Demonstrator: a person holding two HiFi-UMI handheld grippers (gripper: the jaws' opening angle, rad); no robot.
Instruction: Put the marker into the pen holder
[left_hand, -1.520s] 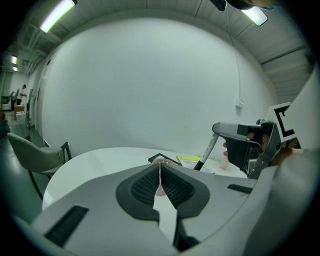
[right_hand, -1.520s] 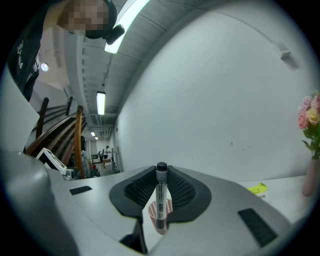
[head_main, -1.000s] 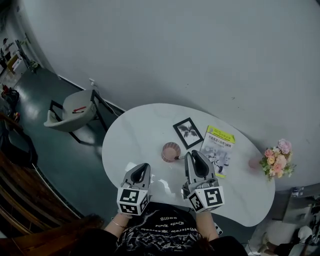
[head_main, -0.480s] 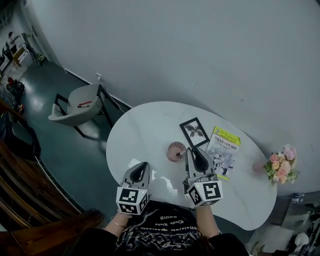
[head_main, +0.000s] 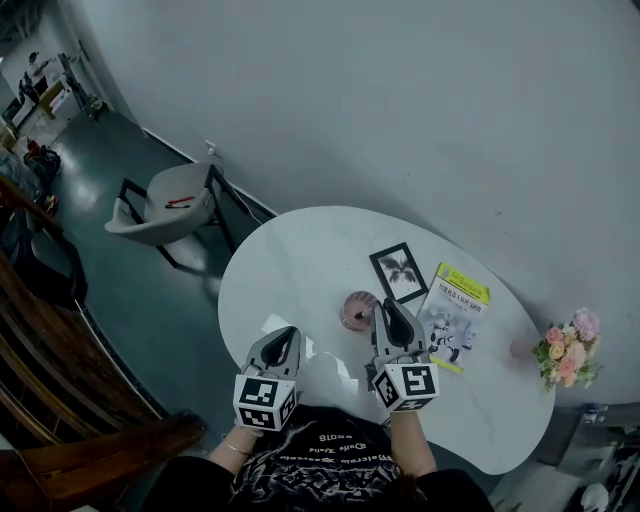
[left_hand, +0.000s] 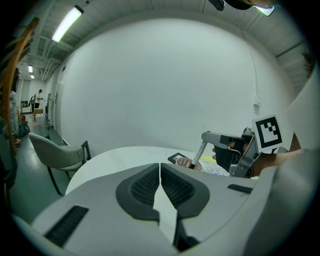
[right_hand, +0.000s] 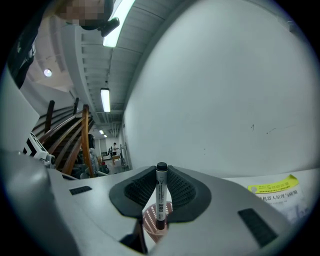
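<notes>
My right gripper (right_hand: 161, 192) is shut on a white marker (right_hand: 160, 197) with a black cap, and holds it upright. The marker's lower end points down into the mouth of the pink mesh pen holder (right_hand: 151, 226). Whether it touches the holder I cannot tell. In the head view the right gripper (head_main: 386, 308) is just right of the pen holder (head_main: 357, 309) on the white table (head_main: 290, 270). The left gripper view shows the marker (left_hand: 199, 152) slanting down to the holder (left_hand: 186, 163). My left gripper (head_main: 283, 340) hovers at the table's near edge, shut and holding nothing.
A black picture frame (head_main: 399, 271) and a yellow-topped booklet (head_main: 456, 312) lie beyond and right of the holder. A bunch of pink flowers (head_main: 567, 346) stands at the table's far right. A pale chair (head_main: 162, 206) stands on the floor to the left.
The right gripper with the marker has moved closer to the pen holder. The head view has shifted, so the table sits further right. The left gripper has kept its place.
</notes>
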